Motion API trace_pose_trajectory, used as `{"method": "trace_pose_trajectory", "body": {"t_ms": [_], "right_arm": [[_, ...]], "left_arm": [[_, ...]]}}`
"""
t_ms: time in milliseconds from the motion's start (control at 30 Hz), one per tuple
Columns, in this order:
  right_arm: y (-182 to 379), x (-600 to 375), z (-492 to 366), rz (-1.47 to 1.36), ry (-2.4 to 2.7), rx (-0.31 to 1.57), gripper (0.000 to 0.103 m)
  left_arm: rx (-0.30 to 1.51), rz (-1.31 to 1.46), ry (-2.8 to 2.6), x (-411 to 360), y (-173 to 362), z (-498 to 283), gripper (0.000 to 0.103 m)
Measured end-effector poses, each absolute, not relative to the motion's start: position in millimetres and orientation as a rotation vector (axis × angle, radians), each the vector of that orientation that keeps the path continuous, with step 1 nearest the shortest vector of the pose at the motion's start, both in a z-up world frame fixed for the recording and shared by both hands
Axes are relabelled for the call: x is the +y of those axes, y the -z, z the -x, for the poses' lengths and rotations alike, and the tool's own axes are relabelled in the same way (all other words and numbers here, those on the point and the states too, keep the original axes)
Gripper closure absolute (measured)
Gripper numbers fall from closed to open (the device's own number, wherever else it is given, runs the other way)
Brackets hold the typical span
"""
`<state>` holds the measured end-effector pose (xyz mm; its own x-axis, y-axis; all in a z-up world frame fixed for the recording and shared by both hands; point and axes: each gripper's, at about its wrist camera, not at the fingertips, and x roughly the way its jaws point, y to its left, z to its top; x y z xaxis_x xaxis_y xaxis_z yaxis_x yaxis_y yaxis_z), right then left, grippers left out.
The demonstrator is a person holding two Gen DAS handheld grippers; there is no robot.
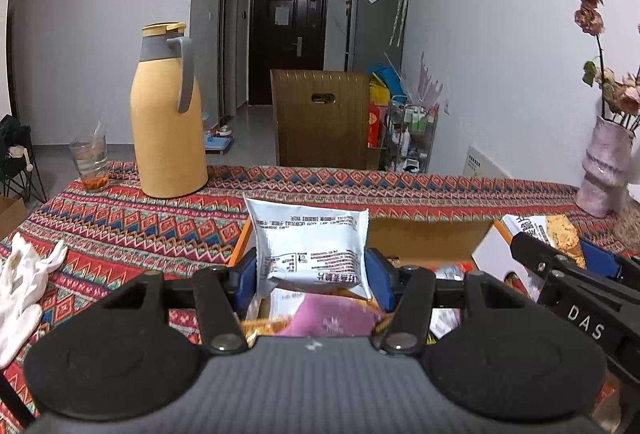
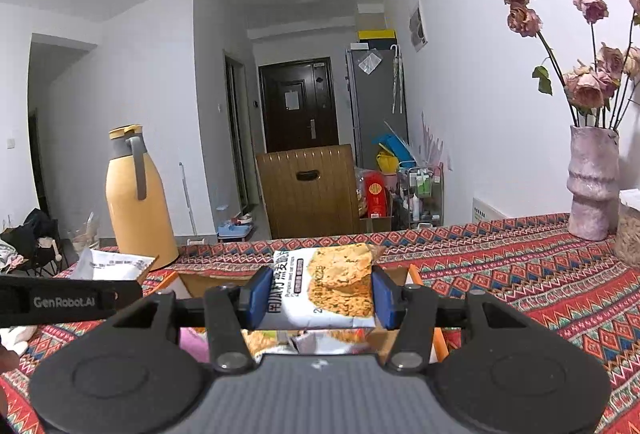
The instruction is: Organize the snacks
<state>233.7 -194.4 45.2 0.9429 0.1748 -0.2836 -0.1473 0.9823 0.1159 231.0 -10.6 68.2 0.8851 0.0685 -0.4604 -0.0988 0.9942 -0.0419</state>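
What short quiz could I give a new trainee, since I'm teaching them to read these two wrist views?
1. True or false: the left tool is empty.
2. What does the right tool hold? A) glass B) cracker packet C) vase
3. Which object stands beside the yellow flask?

Key: 1. False, it grips a white snack packet. 2. B, the cracker packet. 3. A drinking glass.

table covered by a red patterned cloth. resting on it: yellow thermos jug at 11 o'clock, drinking glass just left of the jug, white gloves at 9 o'clock. pink vase at 2 o'clock; open cardboard box at centre.
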Motion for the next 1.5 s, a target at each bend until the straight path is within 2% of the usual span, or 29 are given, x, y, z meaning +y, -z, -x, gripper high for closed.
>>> {"method": "trace_pose_trajectory", "body": {"t_ms": [300,567,633,700,767,800,833,867,933,1500], "right_arm": [[-26.8,-194.0,-256.4,-0.104,-0.144,0.272,0.052],[-12.4,-193.1,-269.3,-0.109,-0.16,0.332,0.05],[-11.1,-193.9,-269.4,-0.113,-0.158,0.338,0.041],[-11.0,-195.3,-268.6,-0.118,-0.153,0.339,0.035],[-11.5,-199.2,-266.6,-0.133,-0.146,0.333,0.031],[-12.0,-201.2,-266.0,-0.14,-0.143,0.334,0.031],[-12.2,-203.8,-265.4,-0.15,-0.139,0.336,0.024],[-12.2,-206.5,-264.5,-0.161,-0.133,0.336,0.01],[-12.9,-211.0,-261.7,-0.183,-0.119,0.326,0.0],[-33.8,-217.5,-244.6,-0.211,-0.119,0.287,0.0]], "left_arm": [[0.45,0.088,-0.113,-7.0,-46.0,-252.6,0.047],[0.478,0.102,-0.067,0.6,-28.7,-263.5,0.044],[0.481,0.105,-0.058,0.8,-27.6,-261.7,0.033],[0.481,0.126,-0.037,3.6,-27.8,-259.4,0.028],[0.475,0.14,-0.044,7.1,-28.9,-257.6,0.017],[0.467,0.146,-0.054,9.1,-29.6,-255.8,0.008],[0.46,0.151,-0.063,10.6,-30.3,-254.6,0.0],[0.453,0.157,-0.07,12.5,-31.3,-253.1,0.0],[0.451,0.168,-0.071,15.7,-33.5,-251.6,0.0],[0.397,0.137,-0.092,7.7,-56.2,-231.8,0.0]]}}
